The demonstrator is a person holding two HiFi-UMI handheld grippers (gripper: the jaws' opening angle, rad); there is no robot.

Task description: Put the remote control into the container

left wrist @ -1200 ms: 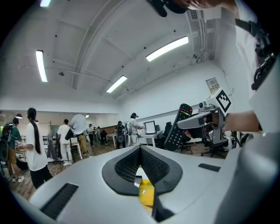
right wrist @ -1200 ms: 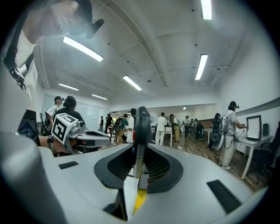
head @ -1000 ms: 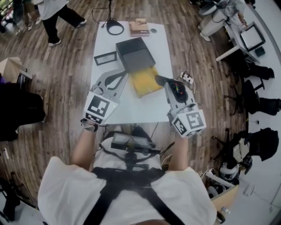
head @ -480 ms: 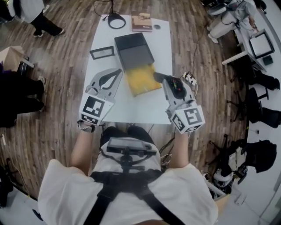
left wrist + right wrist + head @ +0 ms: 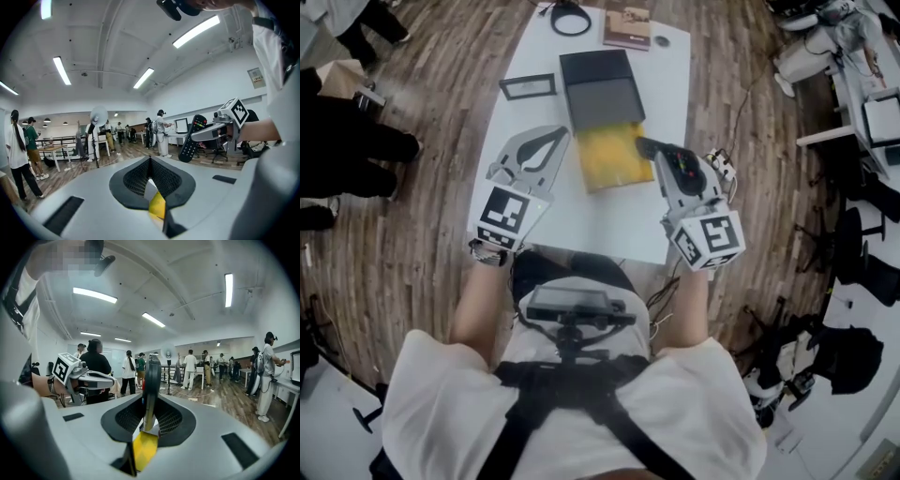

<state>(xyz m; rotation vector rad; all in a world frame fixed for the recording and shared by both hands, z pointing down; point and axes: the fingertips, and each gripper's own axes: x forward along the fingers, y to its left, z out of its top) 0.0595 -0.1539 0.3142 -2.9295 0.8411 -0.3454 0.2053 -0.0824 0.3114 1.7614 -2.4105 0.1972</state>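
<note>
You are standing at the near edge of a white rectangular bench [image 5: 534, 220], holding both tools over it. A black rectangular box-shaped container [image 5: 600, 89] is sitting in the far half of the bench, near the middle. A flat yellow sheet [image 5: 612, 157] is lying against the box's near side.

You are keeping your left gripper [image 5: 557, 133] over the left edge of the bench. Its jaws are resting together with nothing between them, as the left gripper view [image 5: 150, 158] is showing.

You are holding your right gripper [image 5: 667, 161] over the right edge of the bench, with its jaws pressing on a slim black remote control with coloured buttons [image 5: 660, 154]. In the right gripper view [image 5: 150, 399] the remote is standing edge-on between the pads [image 5: 151, 380]. The remote is pointing toward the yellow sheet's right side, outside the box and near it. A small black-framed rectangle [image 5: 528, 86] is lying near the left edge, just beside the box.
</note>
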